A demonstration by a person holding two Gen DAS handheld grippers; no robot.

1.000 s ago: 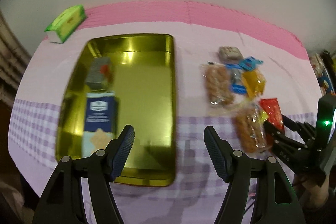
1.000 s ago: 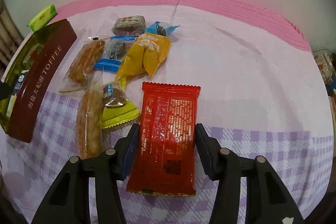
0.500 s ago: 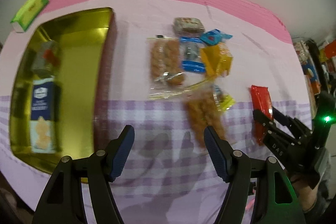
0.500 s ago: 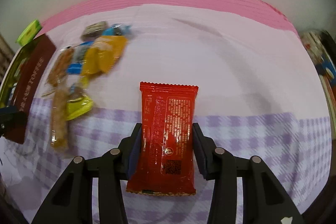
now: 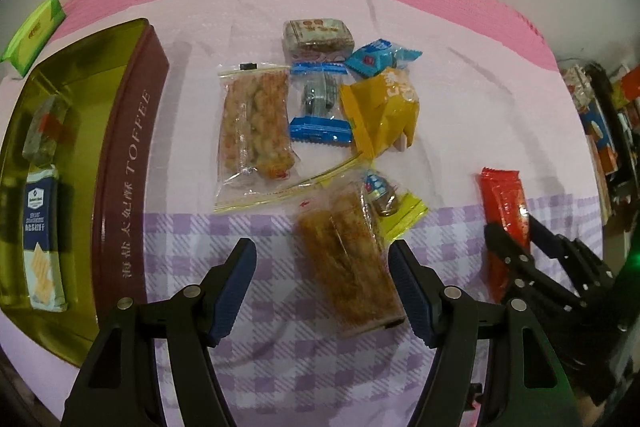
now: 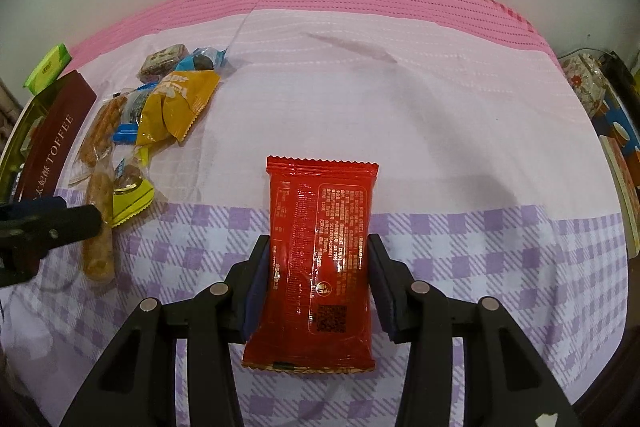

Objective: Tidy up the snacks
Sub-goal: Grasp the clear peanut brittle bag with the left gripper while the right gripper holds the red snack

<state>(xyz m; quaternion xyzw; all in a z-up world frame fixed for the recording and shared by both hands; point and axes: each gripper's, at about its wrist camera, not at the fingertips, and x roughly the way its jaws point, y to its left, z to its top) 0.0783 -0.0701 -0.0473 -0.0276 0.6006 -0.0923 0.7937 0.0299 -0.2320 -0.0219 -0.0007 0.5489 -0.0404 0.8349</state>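
Note:
My right gripper is shut on a red snack packet, its pads pressing the packet's two long sides over the checked cloth. In the left wrist view the same red packet shows at the far right in that gripper. My left gripper stands open above a clear packet of brown sticks, which lies between its fingers nearer the right one, untouched. A gold tin marked TOFFEE sits at the left, holding a navy cracker packet and a grey packet.
Loose snacks lie in a cluster: a clear bag of fried pieces, a blue-ended packet, a yellow packet, a square sweet, a blue candy, a yellow-green candy. A green box lies beyond the tin.
My left gripper has swung from over the tin to over the snack cluster and come lower, still open. My right gripper has carried the red packet rightward, away from the cluster.

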